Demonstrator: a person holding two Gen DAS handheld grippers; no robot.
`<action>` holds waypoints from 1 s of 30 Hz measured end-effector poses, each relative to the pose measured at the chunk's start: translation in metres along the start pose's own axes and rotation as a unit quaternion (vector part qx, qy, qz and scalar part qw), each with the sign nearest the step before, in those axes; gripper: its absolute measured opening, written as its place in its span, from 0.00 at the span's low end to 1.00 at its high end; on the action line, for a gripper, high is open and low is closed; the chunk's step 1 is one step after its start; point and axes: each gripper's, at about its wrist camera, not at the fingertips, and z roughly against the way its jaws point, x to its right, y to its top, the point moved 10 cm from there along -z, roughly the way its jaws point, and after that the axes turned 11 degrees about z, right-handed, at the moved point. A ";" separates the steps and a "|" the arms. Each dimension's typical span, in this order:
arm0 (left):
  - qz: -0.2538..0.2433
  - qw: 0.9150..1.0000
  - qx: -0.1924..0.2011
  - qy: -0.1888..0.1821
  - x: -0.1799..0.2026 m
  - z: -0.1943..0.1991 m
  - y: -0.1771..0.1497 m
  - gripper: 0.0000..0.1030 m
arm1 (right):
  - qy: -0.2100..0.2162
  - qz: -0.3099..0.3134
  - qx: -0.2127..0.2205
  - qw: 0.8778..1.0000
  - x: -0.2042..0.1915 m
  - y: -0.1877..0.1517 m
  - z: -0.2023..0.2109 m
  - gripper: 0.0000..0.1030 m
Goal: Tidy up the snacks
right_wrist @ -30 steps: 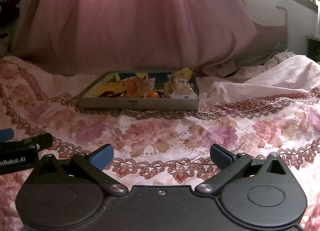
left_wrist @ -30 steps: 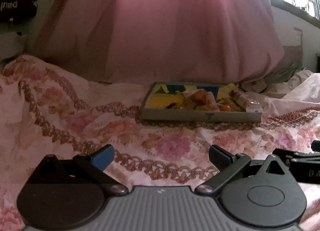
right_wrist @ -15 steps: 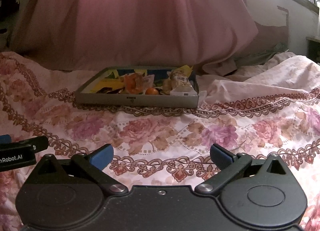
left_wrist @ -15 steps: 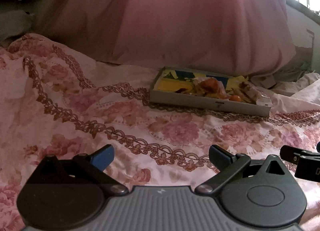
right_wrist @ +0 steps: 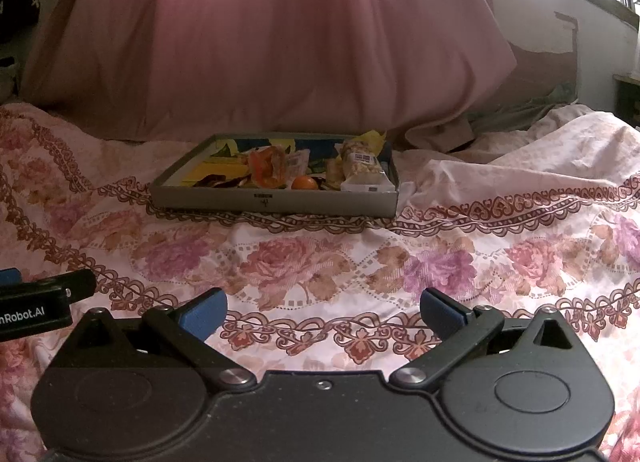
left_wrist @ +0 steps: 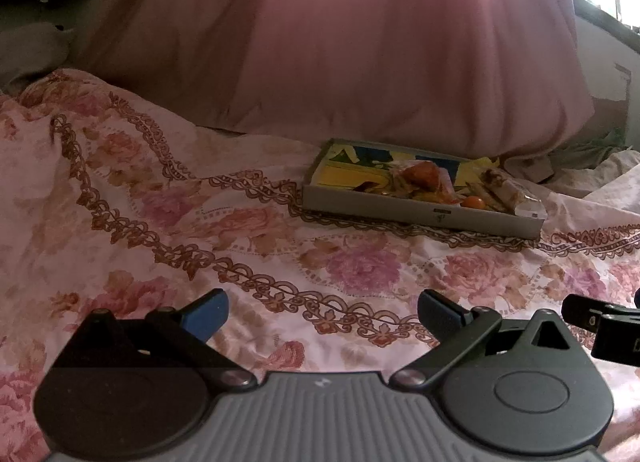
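Left wrist view: left gripper (left_wrist: 322, 312) is hovering low over the bed's floral bedspread (left_wrist: 168, 222), jaws standing wide apart w/ nothing between them, blue fingertips (left_wrist: 208, 314) showing at each side. The snack tray (left_wrist: 420, 212), a shallow grey box, is lying on the bedspread well ahead and to the right of centre, tilted a bit in frame. Inside it an orange wrapper (left_wrist: 424, 176), a small round orange fruit (left_wrist: 474, 202) and a clear-wrapped bar (left_wrist: 506, 190) are sitting toward the right end; yellow and blue print is covering the tray floor at the left end. A big pink curtain (left_wrist: 380, 42) is hanging behind the tray. Part of the right gripper (left_wrist: 600, 320) is poking in at the right edge; can't tell its jaws from here.

Right wrist view: right gripper (right_wrist: 322, 312) is also hovering over the bedspread (right_wrist: 360, 262), jaws wide, holding nothing. The tray (right_wrist: 276, 202) is sitting straight ahead, slightly left of centre, near the curtain (right_wrist: 280, 42). Orange wrapper (right_wrist: 268, 166) mid-tray, the round fruit (right_wrist: 305, 183) just beside it against the front wall, the packaged bar (right_wrist: 362, 166) at the right end. Left gripper's body (right_wrist: 36, 302) is showing at the left edge. Rumpled sheet is bunching up right of the tray
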 end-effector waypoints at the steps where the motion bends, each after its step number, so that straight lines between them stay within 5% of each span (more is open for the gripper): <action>1: 0.000 1.000 0.000 0.000 0.000 0.000 0.000 1.00 | 0.000 0.000 0.000 1.000 0.000 0.000 0.000 0.99; 30: 0.003 1.000 0.000 0.001 -0.002 0.000 0.000 1.00 | 0.002 0.002 -0.003 1.000 -0.002 -0.002 -0.001 0.99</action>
